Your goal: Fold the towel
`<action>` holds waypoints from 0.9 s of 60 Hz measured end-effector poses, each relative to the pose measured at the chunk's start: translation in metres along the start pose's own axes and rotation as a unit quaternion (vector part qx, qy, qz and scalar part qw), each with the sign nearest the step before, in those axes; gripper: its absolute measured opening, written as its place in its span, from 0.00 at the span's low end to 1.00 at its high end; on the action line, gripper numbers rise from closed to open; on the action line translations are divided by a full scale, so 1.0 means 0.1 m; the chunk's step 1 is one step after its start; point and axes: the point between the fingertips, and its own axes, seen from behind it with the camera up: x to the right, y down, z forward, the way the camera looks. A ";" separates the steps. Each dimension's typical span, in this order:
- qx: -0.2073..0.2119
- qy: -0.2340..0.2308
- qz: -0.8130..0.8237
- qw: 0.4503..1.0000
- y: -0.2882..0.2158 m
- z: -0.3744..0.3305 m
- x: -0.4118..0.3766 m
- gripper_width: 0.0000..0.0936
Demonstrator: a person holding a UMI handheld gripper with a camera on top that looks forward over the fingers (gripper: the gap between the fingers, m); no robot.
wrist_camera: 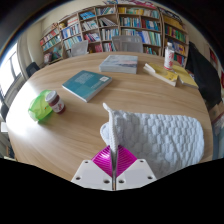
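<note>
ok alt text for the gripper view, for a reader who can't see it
The gripper's fingers are shut on a lifted corner of a white towel on a round wooden table. Beyond lie a teal book, a stack of books and bookshelves.

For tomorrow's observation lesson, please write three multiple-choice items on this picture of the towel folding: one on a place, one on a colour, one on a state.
1. Where does the blue book lie?
A. on the wooden table, beyond the towel
B. on the bookshelf
C. between the fingers

2. What colour is the towel?
A. red
B. white
C. black

3. What is the gripper doing?
A. standing open, far from the towel
B. holding the book
C. shut on a raised corner of the towel

Key: 1 A, the book rests flat on the tabletop beyond the fingers, short of the bookshelves. 2 B, the quilted cloth shows white. 3 C, the pink pads meet with the towel's corner pinched and lifted between them.
</note>
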 end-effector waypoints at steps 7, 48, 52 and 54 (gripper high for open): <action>0.029 -0.016 0.021 0.999 -0.36 -0.43 0.24 0.03; -0.034 0.110 0.130 0.985 0.34 -0.44 2.56 0.22; -0.016 0.118 0.140 0.983 0.23 -0.64 2.55 0.69; -0.002 0.121 0.140 0.983 0.14 -0.81 2.52 0.96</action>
